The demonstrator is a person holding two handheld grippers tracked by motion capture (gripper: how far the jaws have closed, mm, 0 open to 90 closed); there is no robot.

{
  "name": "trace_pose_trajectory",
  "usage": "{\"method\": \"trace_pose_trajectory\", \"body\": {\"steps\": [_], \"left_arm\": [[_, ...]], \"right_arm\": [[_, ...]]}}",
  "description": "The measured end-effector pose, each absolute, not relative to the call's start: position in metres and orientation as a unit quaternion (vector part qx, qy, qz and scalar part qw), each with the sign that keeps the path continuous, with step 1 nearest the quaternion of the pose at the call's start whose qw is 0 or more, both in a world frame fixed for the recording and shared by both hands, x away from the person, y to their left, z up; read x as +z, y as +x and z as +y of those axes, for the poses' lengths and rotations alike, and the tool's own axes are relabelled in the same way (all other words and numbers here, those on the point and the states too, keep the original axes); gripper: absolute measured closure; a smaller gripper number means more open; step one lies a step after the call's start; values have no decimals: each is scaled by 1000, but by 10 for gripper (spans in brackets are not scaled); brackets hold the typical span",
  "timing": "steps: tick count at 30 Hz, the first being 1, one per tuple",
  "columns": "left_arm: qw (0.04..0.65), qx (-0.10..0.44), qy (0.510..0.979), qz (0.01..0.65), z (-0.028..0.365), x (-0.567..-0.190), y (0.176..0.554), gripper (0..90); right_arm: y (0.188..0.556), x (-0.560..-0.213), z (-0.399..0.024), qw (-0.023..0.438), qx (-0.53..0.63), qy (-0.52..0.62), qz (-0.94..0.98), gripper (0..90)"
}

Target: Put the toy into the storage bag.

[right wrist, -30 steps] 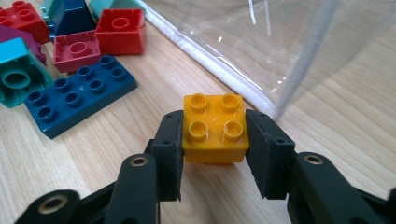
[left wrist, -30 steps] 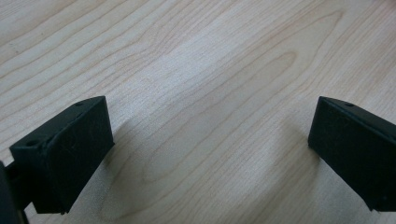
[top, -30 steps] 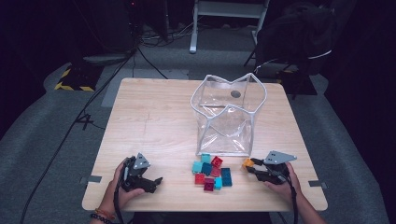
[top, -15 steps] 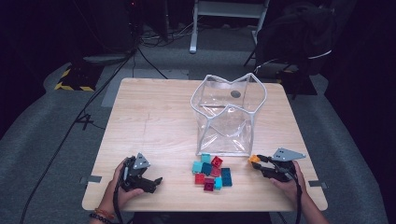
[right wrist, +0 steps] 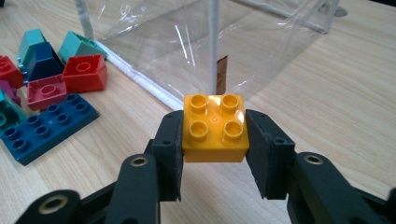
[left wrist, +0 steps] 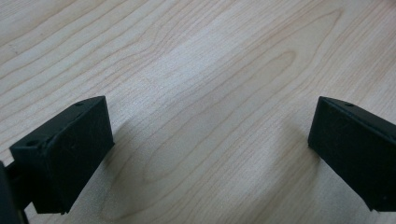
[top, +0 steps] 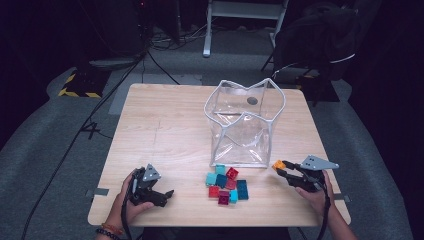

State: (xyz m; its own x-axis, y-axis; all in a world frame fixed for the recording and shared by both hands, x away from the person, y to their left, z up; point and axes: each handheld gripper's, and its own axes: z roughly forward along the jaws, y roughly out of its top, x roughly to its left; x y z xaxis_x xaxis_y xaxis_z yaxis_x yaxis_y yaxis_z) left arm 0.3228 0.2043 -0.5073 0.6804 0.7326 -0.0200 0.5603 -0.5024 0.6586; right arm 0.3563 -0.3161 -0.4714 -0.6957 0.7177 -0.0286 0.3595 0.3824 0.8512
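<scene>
My right gripper (top: 281, 169) (right wrist: 215, 140) is shut on an orange four-stud brick (top: 278, 164) (right wrist: 215, 127), held a little above the table by the clear bag's near right corner. The clear plastic bag (top: 245, 122) (right wrist: 196, 42) with a white frame stands upright at the table's middle back. A pile of red, teal and blue bricks (top: 226, 182) (right wrist: 44, 88) lies in front of the bag. My left gripper (top: 167, 195) (left wrist: 210, 140) rests low at the near left of the table, jaws wide open over bare wood with nothing between them.
The wooden table (top: 165, 130) has bare room across its left half and far side. Beyond its far edge stand a white stand base (top: 240, 15), cables on the floor and a dark chair (top: 320, 40). A yellow-black strip (top: 75, 92) lies on the floor at left.
My right gripper has moved right and slightly up with the orange brick, away from the pile toward the bag's near right corner. The left gripper has stayed put.
</scene>
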Motion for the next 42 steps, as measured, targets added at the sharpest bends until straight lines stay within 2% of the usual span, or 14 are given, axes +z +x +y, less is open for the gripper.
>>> {"method": "trace_pose_trajectory", "body": {"steps": [23,42], "left_arm": [[326,132,857,377,204,-507,323,2],[326,134,854,383,205,-507,323,2]], "right_arm": [[352,-450,-343,231,477,353,771,596],[358,-418,-346,263,495,351,750,596]]}}
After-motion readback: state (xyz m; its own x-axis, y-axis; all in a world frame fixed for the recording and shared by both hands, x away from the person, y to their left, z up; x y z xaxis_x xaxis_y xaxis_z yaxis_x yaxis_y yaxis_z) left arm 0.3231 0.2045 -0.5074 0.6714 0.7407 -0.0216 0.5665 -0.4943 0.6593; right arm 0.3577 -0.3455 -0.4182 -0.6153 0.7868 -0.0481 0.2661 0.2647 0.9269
